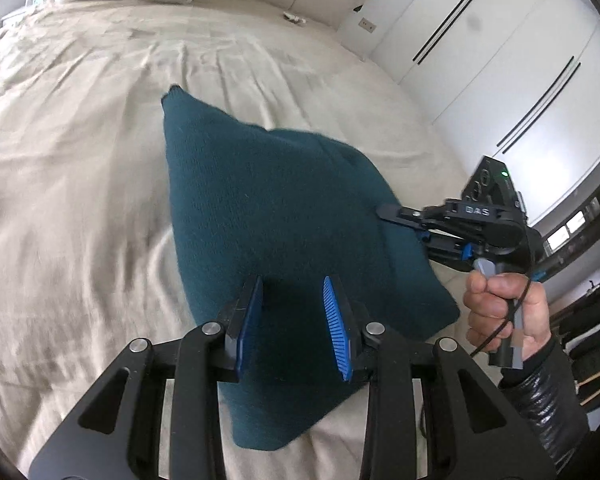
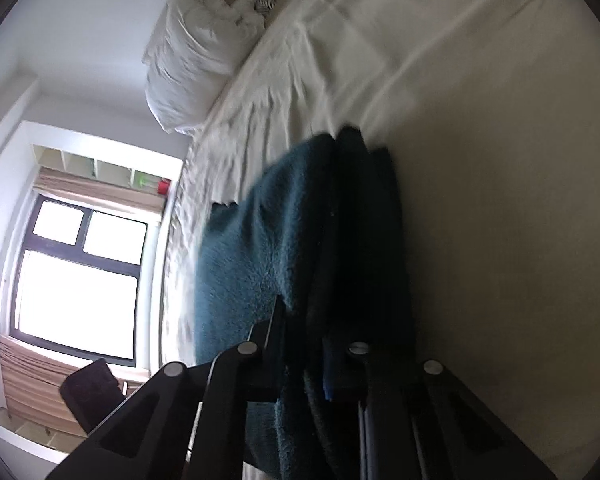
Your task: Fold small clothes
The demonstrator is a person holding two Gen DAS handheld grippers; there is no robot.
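A dark teal knit garment [image 1: 276, 216] lies on a beige bed [image 1: 80, 160], its long axis running away from the left tongs [image 1: 294, 320], which hover partly open just above its near end, holding nothing. The right tongs [image 1: 396, 220] are clamped on its right edge, raising that side.

Left hand-held gripper [image 1: 292, 320] parted; right hand-held gripper [image 1: 384, 213] clamped.
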